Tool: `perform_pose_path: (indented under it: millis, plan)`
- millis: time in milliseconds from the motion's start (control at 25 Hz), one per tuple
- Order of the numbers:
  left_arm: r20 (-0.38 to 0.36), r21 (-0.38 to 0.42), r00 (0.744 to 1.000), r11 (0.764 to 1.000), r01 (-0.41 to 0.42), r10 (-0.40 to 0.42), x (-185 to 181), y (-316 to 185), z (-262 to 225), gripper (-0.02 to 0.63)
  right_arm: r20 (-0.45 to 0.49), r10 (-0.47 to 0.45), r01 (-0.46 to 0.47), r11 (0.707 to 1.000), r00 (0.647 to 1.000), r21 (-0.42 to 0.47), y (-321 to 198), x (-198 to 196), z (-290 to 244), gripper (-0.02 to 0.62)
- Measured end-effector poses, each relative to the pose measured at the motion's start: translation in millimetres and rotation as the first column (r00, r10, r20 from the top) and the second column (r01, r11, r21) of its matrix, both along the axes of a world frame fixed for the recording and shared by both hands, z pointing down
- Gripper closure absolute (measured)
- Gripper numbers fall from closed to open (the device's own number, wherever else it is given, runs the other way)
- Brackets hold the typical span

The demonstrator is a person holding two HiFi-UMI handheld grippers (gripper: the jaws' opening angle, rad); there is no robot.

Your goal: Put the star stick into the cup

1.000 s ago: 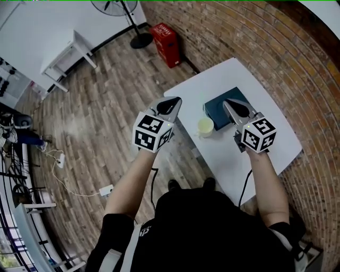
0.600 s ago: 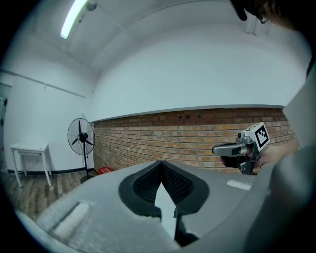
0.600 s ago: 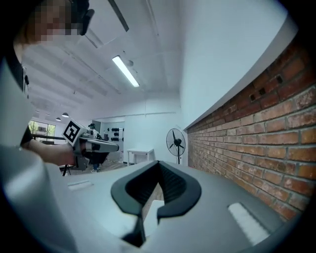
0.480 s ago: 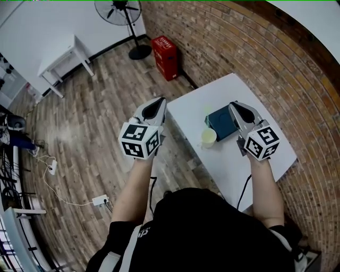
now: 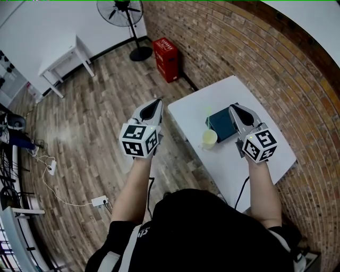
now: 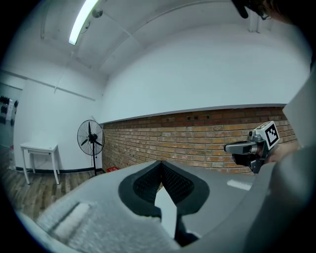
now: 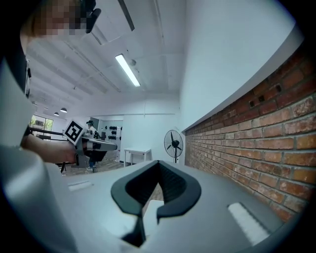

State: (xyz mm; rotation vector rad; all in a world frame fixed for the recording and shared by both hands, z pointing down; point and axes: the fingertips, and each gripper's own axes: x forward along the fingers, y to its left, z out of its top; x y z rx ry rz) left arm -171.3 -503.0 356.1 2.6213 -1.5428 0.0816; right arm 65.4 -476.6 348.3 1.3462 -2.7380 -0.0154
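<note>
A pale yellow-green cup [image 5: 209, 139] stands on the white table [image 5: 271, 159], near its left edge. A thin green stick [image 5: 207, 113] rises faintly out of the cup; its star end is too small to make out. My left gripper [image 5: 156, 103] is shut and empty, held over the wooden floor left of the table. My right gripper [image 5: 235, 109] is shut and empty above a dark teal box [image 5: 221, 123] just right of the cup. The left gripper view shows its jaws [image 6: 160, 162] meeting at the tip, and the right gripper view shows the same [image 7: 158, 161].
A brick wall [image 5: 255, 48] runs behind the table. A red box [image 5: 166, 51] and a standing fan [image 5: 123, 10] sit by the wall. A small white side table [image 5: 66, 56] stands far left. Cables and a power strip [image 5: 98, 201] lie on the floor.
My left gripper has drawn away to the left, from the table's edge to over the floor. The right gripper has risen slightly and stays over the dark box.
</note>
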Motion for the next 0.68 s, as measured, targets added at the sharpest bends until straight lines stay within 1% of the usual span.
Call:
perform_pose_path:
  millis: [480, 680]
  plan:
    - [0.007, -0.019, 1.000, 1.000, -0.012, 0.013, 7.6, 0.9, 5.9, 0.598, 0.005, -0.010, 0.011, 1.000, 1.000, -0.013, 4.3, 0.1, 3.8, 0.597]
    - [0.011, -0.040, 1.000, 0.999, -0.018, 0.018, 11.9, -2.2, 10.6, 0.598, 0.007, -0.018, 0.018, 1.000, 1.000, -0.012, 2.4, 2.0, 4.6, 0.598]
